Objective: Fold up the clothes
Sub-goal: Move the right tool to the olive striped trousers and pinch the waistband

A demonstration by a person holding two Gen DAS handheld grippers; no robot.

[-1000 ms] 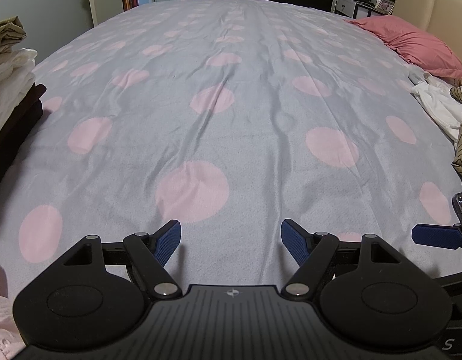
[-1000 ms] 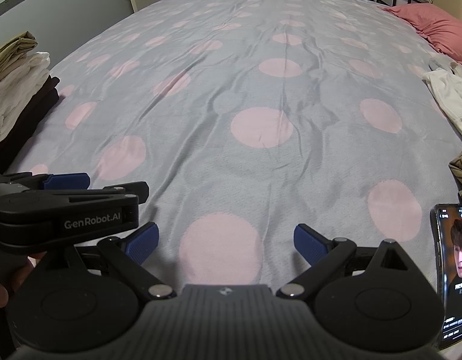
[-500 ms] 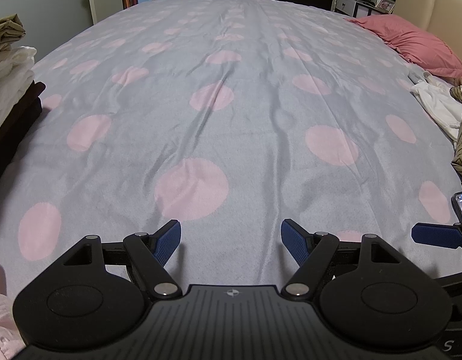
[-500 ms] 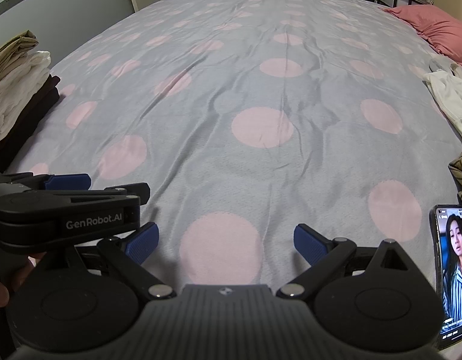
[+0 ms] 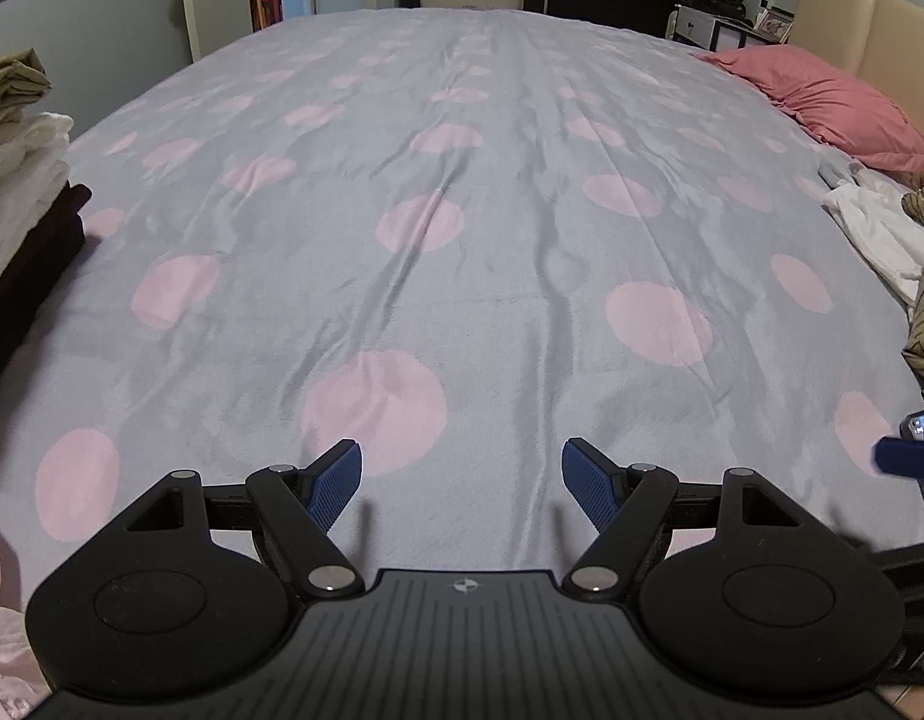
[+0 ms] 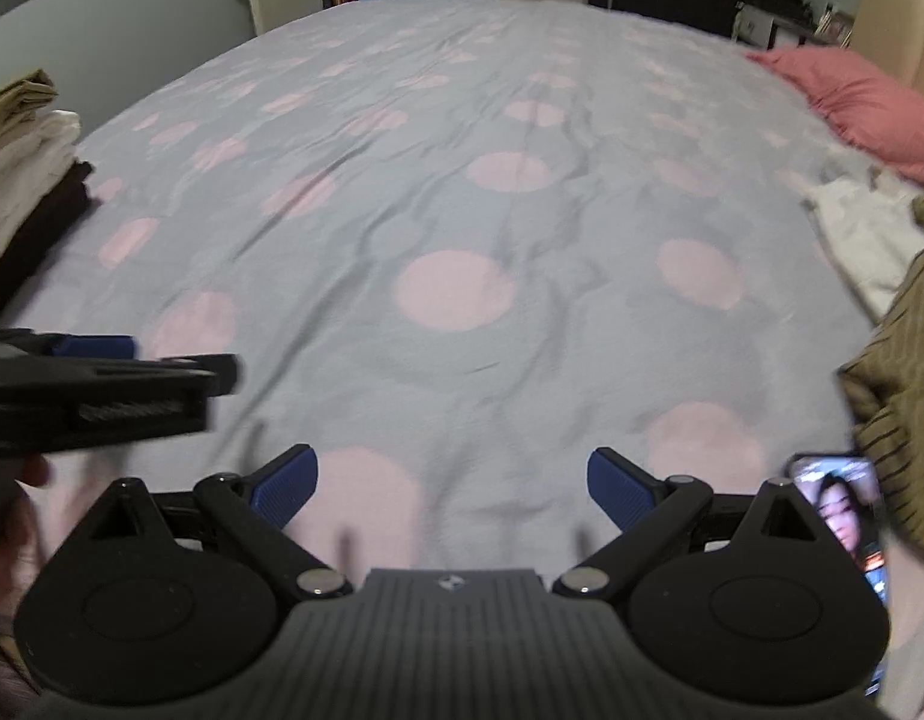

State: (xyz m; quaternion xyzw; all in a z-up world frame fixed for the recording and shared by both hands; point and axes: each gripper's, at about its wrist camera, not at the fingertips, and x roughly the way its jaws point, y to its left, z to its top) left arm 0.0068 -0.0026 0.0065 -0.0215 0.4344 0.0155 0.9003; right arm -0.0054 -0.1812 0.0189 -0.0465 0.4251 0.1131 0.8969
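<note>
Left gripper point(image 5: 462, 483) and right gripper point(image 6: 452, 487): jaws spread wide, empty, low over the bedspread point(image 5: 498, 252). Right view now blurred and swung rightward since half a second ago; striped garment point(image 6: 900, 384) larger at right edge, beside phone point(image 6: 846, 516). Folded stack point(image 5: 18, 180) at left; unfolded white garment point(image 5: 876, 228) at right, near pillow point(image 5: 822, 105).

The bedspread point(image 5: 492, 228) lies open between folded stack point(image 5: 24, 180) left and loose clothes point(image 5: 882, 234) right.
</note>
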